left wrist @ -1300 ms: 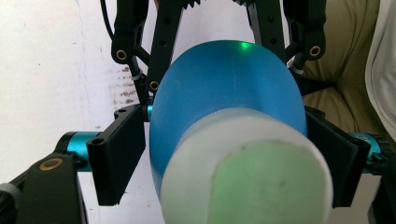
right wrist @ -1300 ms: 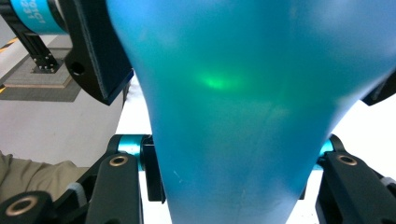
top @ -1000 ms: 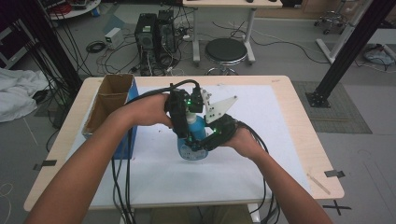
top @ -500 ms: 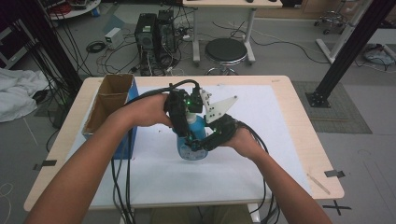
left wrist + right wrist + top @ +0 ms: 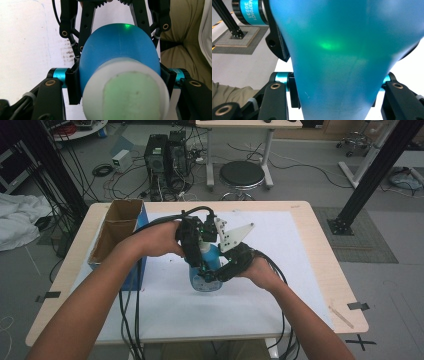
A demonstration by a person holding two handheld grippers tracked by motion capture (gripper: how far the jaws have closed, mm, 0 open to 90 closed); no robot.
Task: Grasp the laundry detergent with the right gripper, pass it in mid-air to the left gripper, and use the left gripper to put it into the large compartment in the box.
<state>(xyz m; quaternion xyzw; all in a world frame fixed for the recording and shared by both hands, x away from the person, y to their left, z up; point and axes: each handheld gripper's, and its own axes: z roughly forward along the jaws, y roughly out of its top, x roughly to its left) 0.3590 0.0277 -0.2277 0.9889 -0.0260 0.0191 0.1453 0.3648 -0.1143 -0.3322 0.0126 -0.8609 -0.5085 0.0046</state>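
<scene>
2 claws (image 5: 202,265) clamped around blue bottle (image 5: 212,257)

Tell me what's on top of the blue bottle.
A white cap tops the blue bottle, and the left gripper is shut around it. Both grippers and hands cover the neck, so how the cap joins is hidden.

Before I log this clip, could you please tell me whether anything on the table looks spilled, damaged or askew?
Nothing stands out. The blue bottle stands upright on the white table cover, its white cap on, held by the left gripper and the right gripper. No liquid shows around it. The open cardboard box sits squarely at the table's left edge.
</scene>
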